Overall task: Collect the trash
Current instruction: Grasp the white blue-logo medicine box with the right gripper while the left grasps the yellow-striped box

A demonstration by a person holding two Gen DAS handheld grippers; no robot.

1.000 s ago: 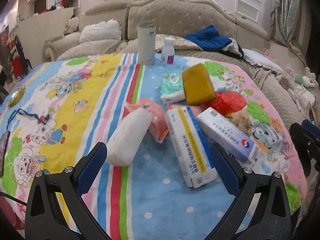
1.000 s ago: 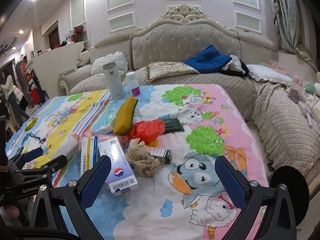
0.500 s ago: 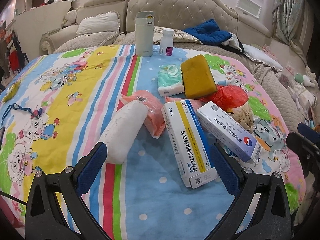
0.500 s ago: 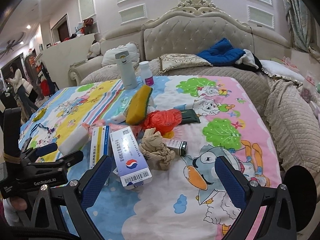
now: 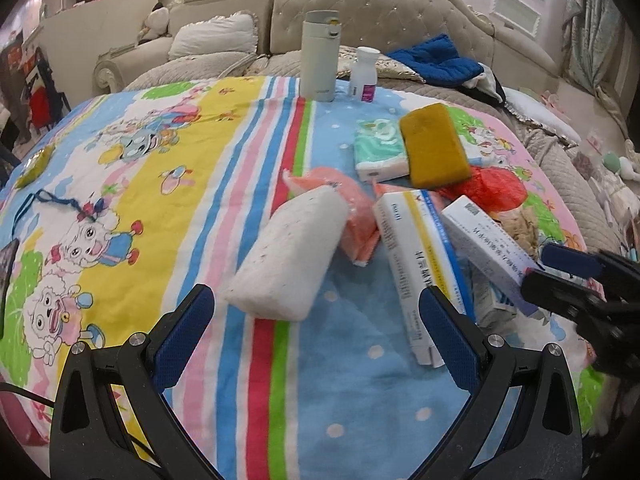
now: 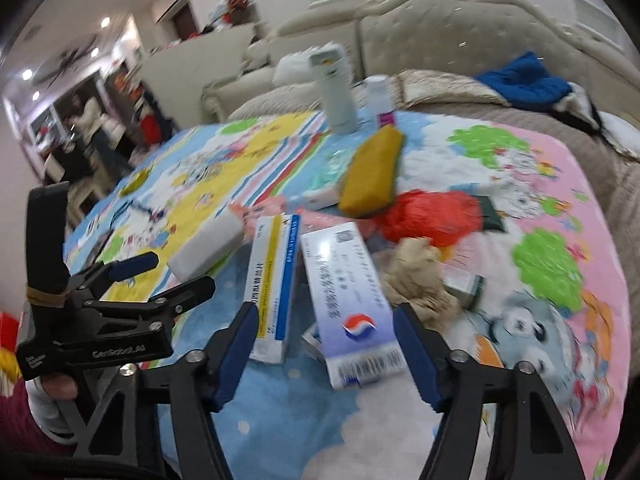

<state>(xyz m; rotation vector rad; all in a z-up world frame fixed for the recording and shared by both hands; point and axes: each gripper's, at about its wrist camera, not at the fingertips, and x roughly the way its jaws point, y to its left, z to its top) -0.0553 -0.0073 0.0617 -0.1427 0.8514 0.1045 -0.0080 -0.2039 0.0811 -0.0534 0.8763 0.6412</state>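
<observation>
1. One white foam block is lying leftmost in the trash pile on the cartoon blanket.
2. Two medicine boxes are lying side by side: the yellow-striped box and the white box, whose writing is too blurred to read.
3. The left gripper is hovering wide apart, empty.
4. The right gripper is closing around the white box, pads not yet touching.
5. One flask and one small bottle are standing behind.

We're in a home bedroom. Tufted headboard, pillow, cartoon quilt under us.
</observation>
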